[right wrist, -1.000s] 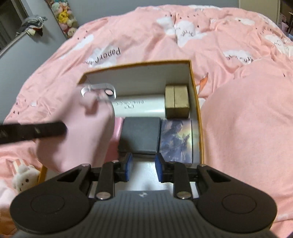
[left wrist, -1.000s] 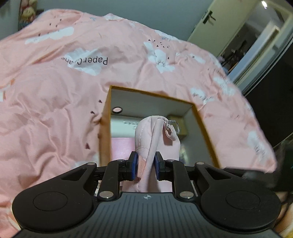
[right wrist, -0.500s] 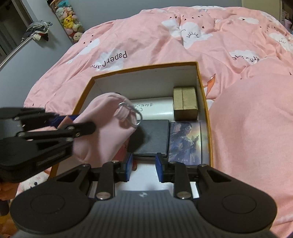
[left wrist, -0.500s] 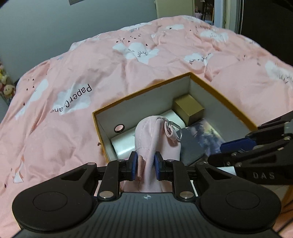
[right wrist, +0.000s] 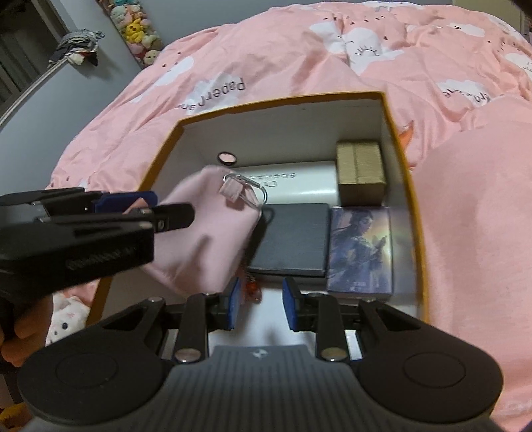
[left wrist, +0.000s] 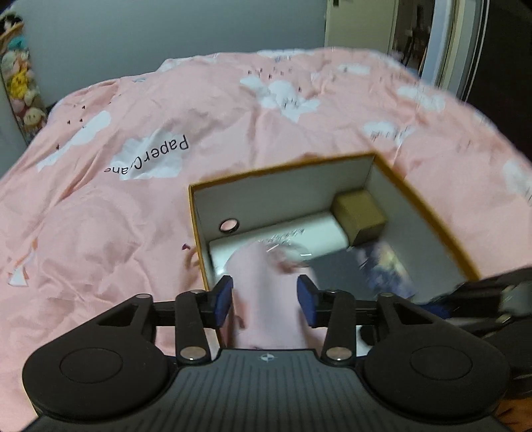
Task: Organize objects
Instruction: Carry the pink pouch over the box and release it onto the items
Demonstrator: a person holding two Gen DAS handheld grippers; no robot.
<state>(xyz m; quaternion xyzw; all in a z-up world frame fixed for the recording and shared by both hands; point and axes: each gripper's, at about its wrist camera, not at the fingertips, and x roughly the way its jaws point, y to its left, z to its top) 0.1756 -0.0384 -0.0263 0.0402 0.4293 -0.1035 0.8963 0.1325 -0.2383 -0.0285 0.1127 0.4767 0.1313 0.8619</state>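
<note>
An open box with orange rim [left wrist: 429,212] [right wrist: 399,146] sits on the pink bed. A pink cloth pouch [left wrist: 266,299] [right wrist: 206,232] with a metal ring lies in the box's left part. My left gripper [left wrist: 265,300] [right wrist: 143,202] is open, its blue pads [left wrist: 222,299] spread on either side of the pouch. My right gripper [right wrist: 259,307] is open and empty above the box's near edge. Inside the box lie a white tube [right wrist: 299,181], a tan small box [right wrist: 360,176], a black case [right wrist: 292,242] and a picture card box [right wrist: 360,249].
The pink duvet [left wrist: 133,206] with cloud prints surrounds the box. A pink pillow [right wrist: 475,232] rises to the right of the box. Plush toys [right wrist: 136,30] hang on the grey wall. A small plush [right wrist: 66,319] lies left of the box.
My left gripper has opened and let go of the pink pouch, which now rests lower in the box. The right gripper stays open near the box's front.
</note>
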